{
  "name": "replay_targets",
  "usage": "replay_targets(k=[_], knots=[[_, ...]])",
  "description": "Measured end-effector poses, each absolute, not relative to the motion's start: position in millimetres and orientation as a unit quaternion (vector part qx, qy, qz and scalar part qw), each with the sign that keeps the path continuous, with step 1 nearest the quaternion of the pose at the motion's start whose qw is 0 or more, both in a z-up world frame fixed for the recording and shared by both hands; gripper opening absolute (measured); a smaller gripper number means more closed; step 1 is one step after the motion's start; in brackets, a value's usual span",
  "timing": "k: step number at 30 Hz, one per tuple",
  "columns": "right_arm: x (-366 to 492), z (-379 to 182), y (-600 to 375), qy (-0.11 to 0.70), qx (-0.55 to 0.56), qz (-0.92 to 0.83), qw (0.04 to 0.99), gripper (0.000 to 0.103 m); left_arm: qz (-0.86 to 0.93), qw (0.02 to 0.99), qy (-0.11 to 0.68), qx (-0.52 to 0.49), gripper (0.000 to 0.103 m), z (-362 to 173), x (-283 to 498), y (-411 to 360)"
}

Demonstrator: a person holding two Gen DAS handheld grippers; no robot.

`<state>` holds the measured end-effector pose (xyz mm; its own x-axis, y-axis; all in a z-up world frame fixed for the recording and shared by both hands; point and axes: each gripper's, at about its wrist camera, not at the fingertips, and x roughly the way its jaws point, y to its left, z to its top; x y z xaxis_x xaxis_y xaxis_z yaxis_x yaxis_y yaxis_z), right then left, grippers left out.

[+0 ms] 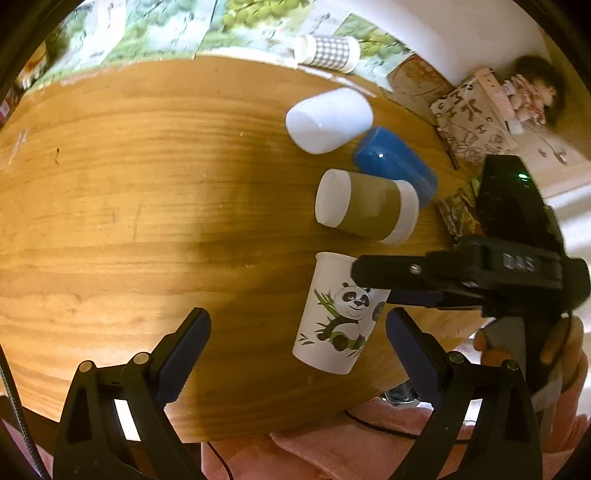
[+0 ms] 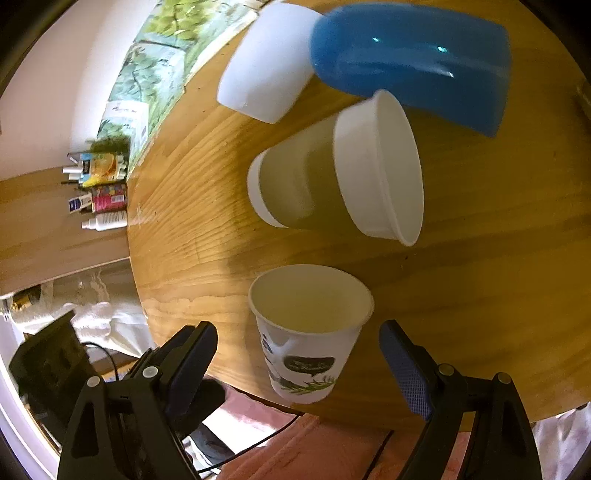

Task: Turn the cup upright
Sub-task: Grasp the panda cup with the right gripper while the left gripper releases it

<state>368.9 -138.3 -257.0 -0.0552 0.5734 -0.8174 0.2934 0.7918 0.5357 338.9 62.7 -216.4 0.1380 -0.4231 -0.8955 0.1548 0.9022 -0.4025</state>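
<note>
A white paper cup with a panda print stands upright near the front edge of the round wooden table. In the right wrist view the same cup shows its open mouth upward. My right gripper is open, its blue-padded fingers wide on either side of the cup, not touching it. In the left wrist view the right gripper reaches in from the right around the cup. My left gripper is open and empty, just left of the cup.
Three more cups lie on their sides behind the panda cup: olive and white, blue, white. A checked cup lies at the far edge. Printed papers and a patterned box border the table.
</note>
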Motion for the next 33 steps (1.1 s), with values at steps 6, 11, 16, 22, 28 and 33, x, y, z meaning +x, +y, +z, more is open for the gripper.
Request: replay_targets(k=[6,11,16,22,28,33], knots=[[370,-261,-135,0.715,0.306,0.108,0.62,0.085,-0.201,0.774,0.591,-0.104,0.097,-202,332,75],[374,-265,-132,0.72,0.304,0.105,0.616,0.08,-0.195,0.805,0.553,-0.095,0.097,-187,331,79],[377,-269,-128,0.723,0.298,0.11,0.613,0.072,-0.183,0.831,0.518,-0.085,0.097,-174,332,79],[380,-268,-123,0.724,0.284,0.117,0.618,0.07,-0.179,0.845,0.498,-0.073,0.097,-164,332,77],[380,-264,-118,0.721,0.262,0.124,0.629,0.069,-0.174,0.855,0.485,-0.066,0.097,-160,328,77],[378,-259,-115,0.715,0.251,0.132,0.639,0.068,-0.171,0.861,0.474,-0.067,0.097,-155,324,79]])
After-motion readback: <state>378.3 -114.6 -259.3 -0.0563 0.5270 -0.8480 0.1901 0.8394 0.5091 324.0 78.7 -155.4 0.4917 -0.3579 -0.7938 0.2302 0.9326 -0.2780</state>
